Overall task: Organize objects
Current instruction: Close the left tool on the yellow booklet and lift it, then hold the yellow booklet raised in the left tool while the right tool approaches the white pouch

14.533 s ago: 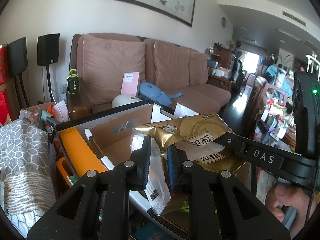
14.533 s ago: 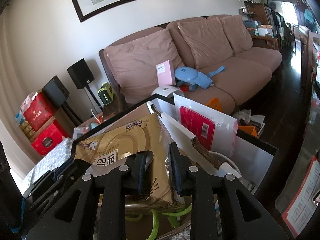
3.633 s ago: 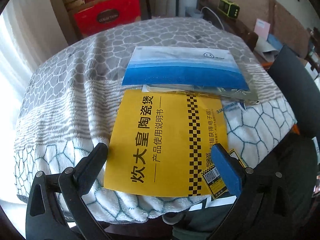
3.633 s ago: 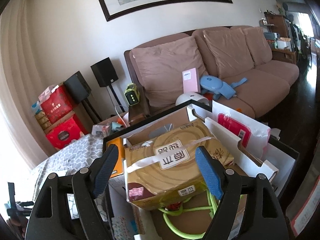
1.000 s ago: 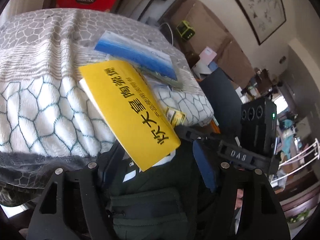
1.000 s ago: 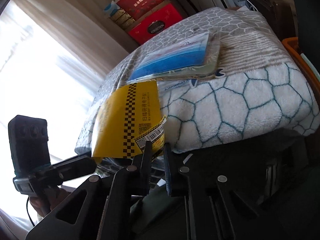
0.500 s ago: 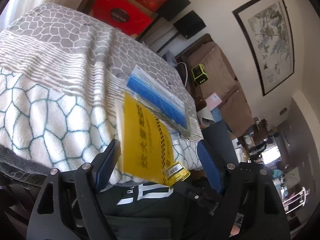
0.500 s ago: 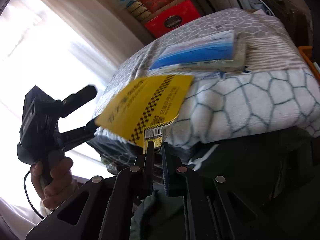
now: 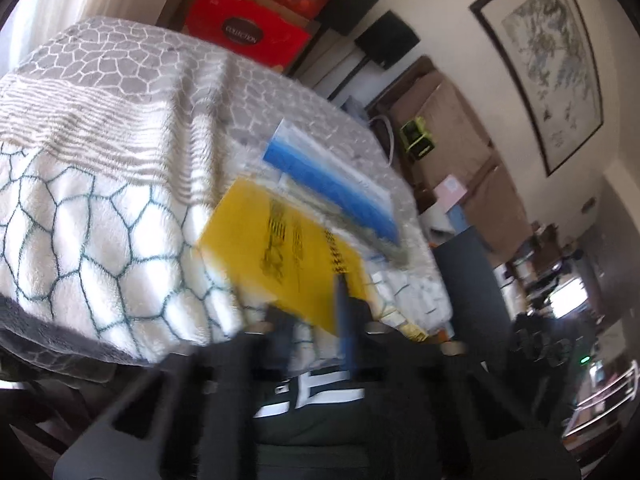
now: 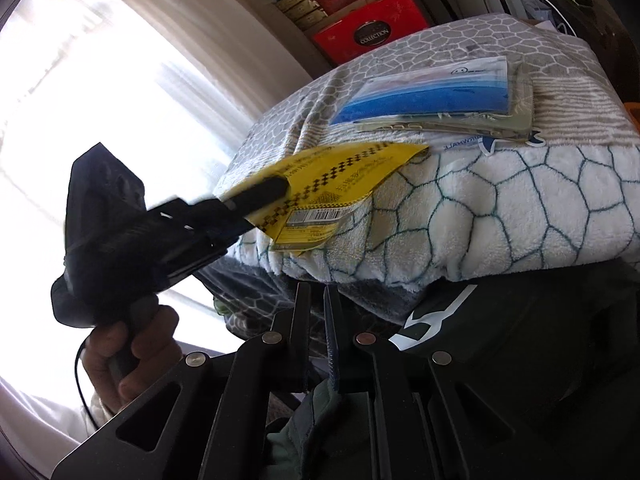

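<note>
Left gripper (image 10: 264, 194) has just been closing and is now clamped on the near edge of the yellow booklet (image 10: 344, 176) — the right wrist view shows its fingers pinching the sheet from the window side. The left wrist view is motion-blurred, but the blue pad lies against the yellow cover there too.

Right gripper (image 10: 318, 312) has its jaws together with nothing between them, hanging just below the blanket (image 10: 500, 208) edge, clear of the booklet.

The booklet lies on the blanket with its near corner and barcode label sticking out past the edge. Its far edge runs up beside the blue packet (image 10: 432, 94) and the clear sleeve under that; I can't tell whether it is tucked under them.

How I'd do this step:
- Grip is shallow, near the edge. Thin paper will sag and may slip, so keep the squeeze firm.
- Slide it off toward the near edge, low and flat, before lifting — a straight pull up would likely drag the packet and sleeve with it.
- Watch the loose barcode label; it could catch on the plush blanket.
- Keep the right gripper out of the way, or bring it under the free corner if the sheet droops.
</note>
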### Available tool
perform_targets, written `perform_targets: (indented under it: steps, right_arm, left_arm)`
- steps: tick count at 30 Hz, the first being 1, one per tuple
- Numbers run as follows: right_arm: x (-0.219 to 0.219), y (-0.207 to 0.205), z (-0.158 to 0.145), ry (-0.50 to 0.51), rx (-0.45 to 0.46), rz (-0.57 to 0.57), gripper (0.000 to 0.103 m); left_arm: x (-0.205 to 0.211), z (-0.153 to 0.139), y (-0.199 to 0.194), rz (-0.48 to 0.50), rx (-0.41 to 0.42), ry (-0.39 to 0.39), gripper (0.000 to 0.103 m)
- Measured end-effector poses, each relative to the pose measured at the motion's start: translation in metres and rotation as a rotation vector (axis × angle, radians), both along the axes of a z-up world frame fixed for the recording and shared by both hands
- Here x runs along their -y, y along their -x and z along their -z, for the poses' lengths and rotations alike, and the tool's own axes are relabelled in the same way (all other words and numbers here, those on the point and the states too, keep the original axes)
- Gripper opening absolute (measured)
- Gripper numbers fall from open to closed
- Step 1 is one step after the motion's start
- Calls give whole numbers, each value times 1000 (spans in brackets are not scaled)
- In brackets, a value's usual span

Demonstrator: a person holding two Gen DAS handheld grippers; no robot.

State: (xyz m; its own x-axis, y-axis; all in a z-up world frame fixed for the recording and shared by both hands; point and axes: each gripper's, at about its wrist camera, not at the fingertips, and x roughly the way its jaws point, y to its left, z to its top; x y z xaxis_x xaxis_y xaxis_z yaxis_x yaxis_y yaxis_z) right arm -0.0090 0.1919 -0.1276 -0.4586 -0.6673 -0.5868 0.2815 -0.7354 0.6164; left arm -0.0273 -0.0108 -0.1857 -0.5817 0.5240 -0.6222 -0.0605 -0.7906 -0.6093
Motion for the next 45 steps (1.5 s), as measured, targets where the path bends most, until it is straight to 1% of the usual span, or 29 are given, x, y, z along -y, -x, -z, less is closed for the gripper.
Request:
perform_targets:
  steps: [1,2,4,5,6,7,8,9,11,13,15,18,19,21,23,25,26,29,30,32,33,35,37,38,39,40,43,44,45]
  right_arm:
    - [-5,0,-1,-1,-2,14,8]
    - [-9,-1,-1,-2,-5,28,9]
    - [-22,-1,-4,-10,-17,69,14]
    - [-29,0,-6,-21,-26,97,23]
    - [-35,1,-8,-43,-35,120,35]
    - [-39,3,-11,-87,-52,141,41]
    - [-41,6,-14,-144,-75,159,56]
    - [-42,10,-17,-196,-99,177,68]
    - [-42,21,-20,-302,-138,208,76]
    - [-42,37,-18,-369,-134,203,77]
    - [-43,53,-13,-414,-124,197,77]
    - [-42,71,-9,-435,-111,165,77]
    - [-42,77,-6,-427,-99,152,77]
    - [-46,86,0,-337,-69,139,79]
    - [-51,94,-1,-242,-64,139,79]
    - [-53,103,-2,-198,-56,132,79]
    - [-53,108,-2,-200,-53,134,79]
    - [-48,119,-3,-239,-65,129,79]
    - [-45,121,-3,-267,-67,126,79]
    - [-34,119,-3,-367,-87,115,81]
    - [-30,115,-2,-412,-100,109,86]
    - [-17,109,4,-514,-125,103,92]
    - [-5,105,10,-598,-161,83,97]
    - [-2,106,12,-632,-165,77,100]
    - [-1,107,14,-635,-170,82,102]
    - [-4,108,15,-616,-164,89,102]
    - [-10,107,17,-597,-169,106,100]
    - [-13,106,16,-601,-176,116,93]
    - [-15,104,15,-602,-179,128,85]
  left_arm:
    - [1,3,0,-5,6,-1,3]
    - [3,4,-1,-11,5,-2,2]
    - [4,3,-3,-24,-9,13,1]
    - [4,1,-4,-32,-22,22,1]
    - [5,-1,-5,-39,-34,30,1]
    - [5,-3,-6,-46,-45,39,1]
    - [5,-4,-7,-50,-53,50,1]
    - [5,-4,-7,-53,-59,59,1]
    - [3,-3,-7,-54,-62,74,1]
    - [3,-2,-8,-54,-58,81,1]
    - [3,-1,-8,-54,-57,85,1]
    - [4,-1,-8,-56,-55,84,2]
    - [5,0,-7,-58,-53,84,2]
    - [7,1,-6,-58,-47,83,2]
    - [7,3,-6,-59,-43,82,2]
    - [7,5,-5,-59,-38,86,2]
    - [7,6,-5,-59,-36,88,2]
    - [8,7,-4,-60,-32,85,3]
    - [8,7,-4,-60,-30,85,3]
    - [9,8,-4,-60,-26,84,3]
    - [9,8,-4,-60,-25,83,3]
    - [10,9,-4,-61,-24,84,4]
    - [10,10,-3,-64,-19,83,4]
    - [10,11,-2,-64,-17,83,4]
    - [10,11,-2,-62,-18,78,4]
    - [11,11,-3,-61,-19,75,4]
    - [13,9,-4,-56,-28,71,4]
    - [14,9,-4,-57,-29,70,4]
    - [15,8,-4,-57,-30,68,4]
